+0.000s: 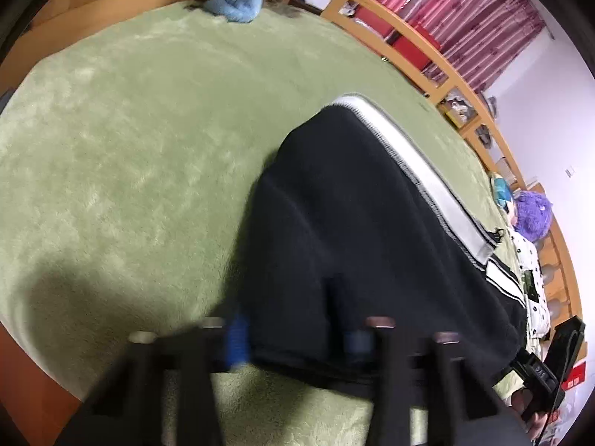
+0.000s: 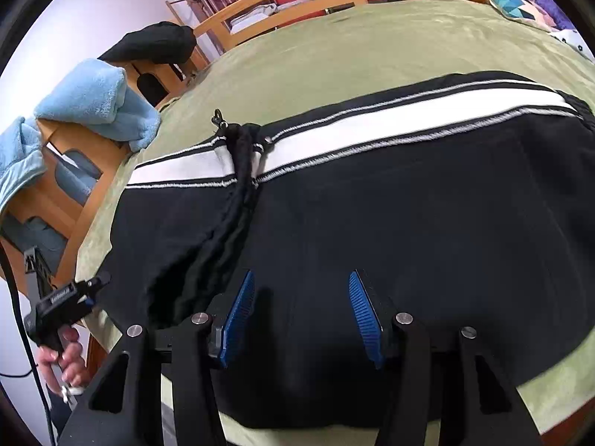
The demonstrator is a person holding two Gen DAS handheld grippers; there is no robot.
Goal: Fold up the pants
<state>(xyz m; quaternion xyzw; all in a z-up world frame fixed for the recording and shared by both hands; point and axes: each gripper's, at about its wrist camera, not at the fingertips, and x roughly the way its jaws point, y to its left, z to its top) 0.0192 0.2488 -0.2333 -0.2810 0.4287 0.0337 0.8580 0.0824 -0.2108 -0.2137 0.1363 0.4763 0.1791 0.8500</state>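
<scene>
Black fleece pants (image 2: 372, 204) with a white side stripe (image 2: 372, 119) lie flat across the green blanket (image 1: 130, 148) on the bed, already doubled leg over leg, the waistband and drawstring (image 2: 238, 186) towards the left end in the right wrist view. Left tool (image 1: 297, 338): blurred, its blue pads sit at the near hem with fabric between them, apparently pinched, though the blur keeps me from being sure. Right tool (image 2: 301, 316): half open over the cloth, its ribbed blue pads (image 2: 238, 316) clear of each other, gripping nothing. By my reading the step is taking hold of the near edge. Next the right tool needs to close on that edge, so both can lift and carry it over evenly.
</scene>
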